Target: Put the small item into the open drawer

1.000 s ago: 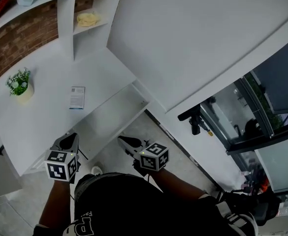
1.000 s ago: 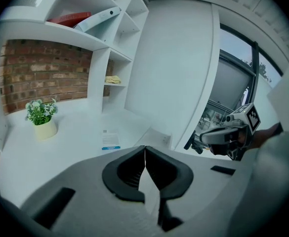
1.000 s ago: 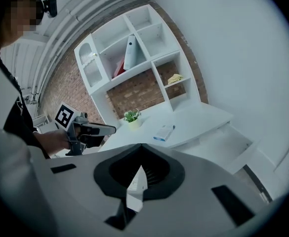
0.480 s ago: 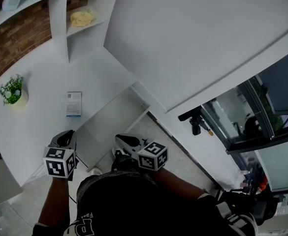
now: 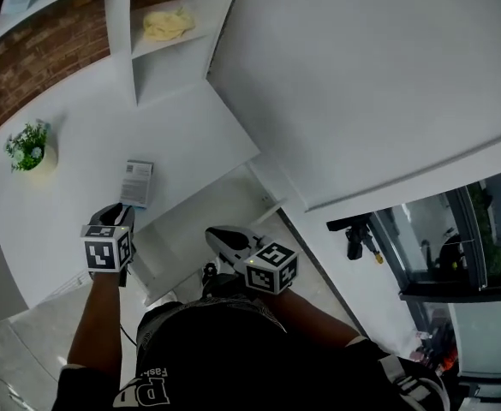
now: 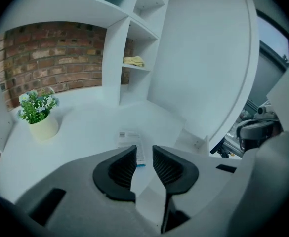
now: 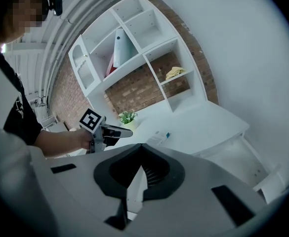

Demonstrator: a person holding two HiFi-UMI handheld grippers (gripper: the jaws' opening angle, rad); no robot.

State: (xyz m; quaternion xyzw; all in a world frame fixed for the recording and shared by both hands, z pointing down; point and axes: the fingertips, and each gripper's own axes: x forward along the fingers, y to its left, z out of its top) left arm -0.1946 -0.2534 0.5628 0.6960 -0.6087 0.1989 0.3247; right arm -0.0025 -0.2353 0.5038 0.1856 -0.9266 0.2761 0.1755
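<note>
From the head view, a white desk (image 5: 79,118) has its drawer (image 5: 200,217) pulled out at the near edge. The small box (image 5: 137,182) lies flat on the desktop just left of the drawer, not in it. A potted plant (image 5: 29,146) stands well to the left of the drawer, and a yellow cloth (image 5: 169,24) sits in a shelf cubby far behind it. The left gripper (image 5: 120,211) hovers at the drawer's left side, its tips just short of the box. The right gripper (image 5: 218,234) hangs over the drawer's near end.

In the left gripper view, the left gripper (image 6: 144,149) has its jaws a narrow gap apart. They have just been opening, and nothing is between them. The box (image 6: 128,135) shows on the desk beyond the gap, left of the drawer's corner (image 6: 199,142). The plant (image 6: 38,110) is far left.

In the right gripper view, the right gripper (image 7: 142,146) has its jaws closed together, holding nothing. The drawer (image 7: 233,157) lies open at the lower right. Left of it, the box (image 7: 160,137) rests on the desk, with the left gripper (image 7: 127,131) pointing at it from close by.
</note>
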